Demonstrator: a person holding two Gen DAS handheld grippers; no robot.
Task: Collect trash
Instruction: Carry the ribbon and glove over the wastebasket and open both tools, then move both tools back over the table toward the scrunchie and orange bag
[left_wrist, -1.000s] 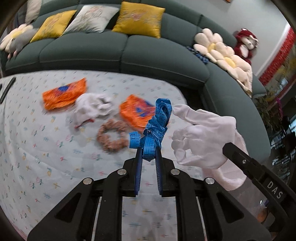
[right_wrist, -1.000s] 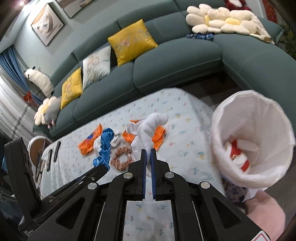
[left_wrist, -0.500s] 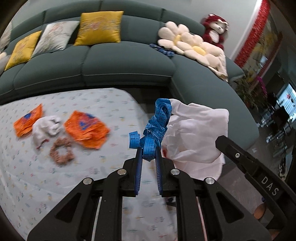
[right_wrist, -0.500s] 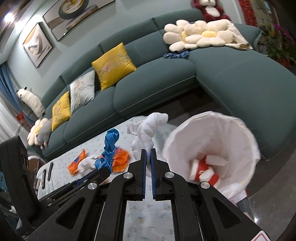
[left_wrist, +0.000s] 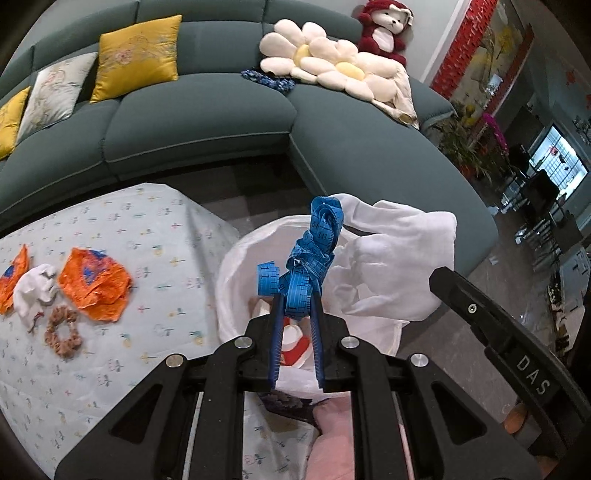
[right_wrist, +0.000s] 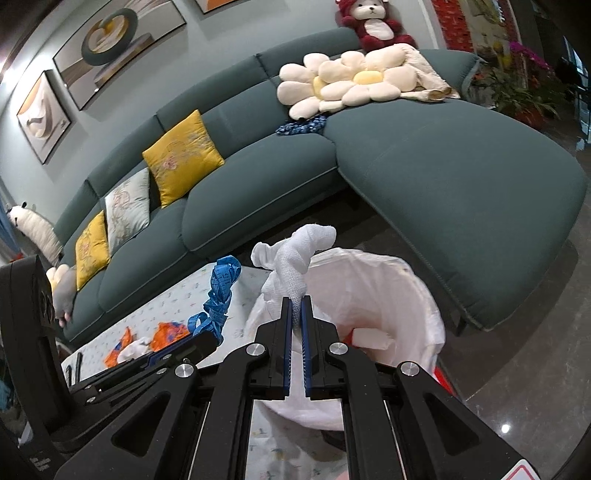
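A patterned cloth covers the worktop (left_wrist: 110, 369) before a teal sofa (left_wrist: 207, 122). The left tool (left_wrist: 297, 299) pinches a blue measuring tape (left_wrist: 314, 251), the right tool (right_wrist: 296, 302) a white cloth (right_wrist: 295, 254), both over the white-lined bin (right_wrist: 388, 291).

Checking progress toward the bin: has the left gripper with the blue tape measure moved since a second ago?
Yes. The left gripper, shut on the blue tape measure, has swung rightward off the table to above the white-lined bin.
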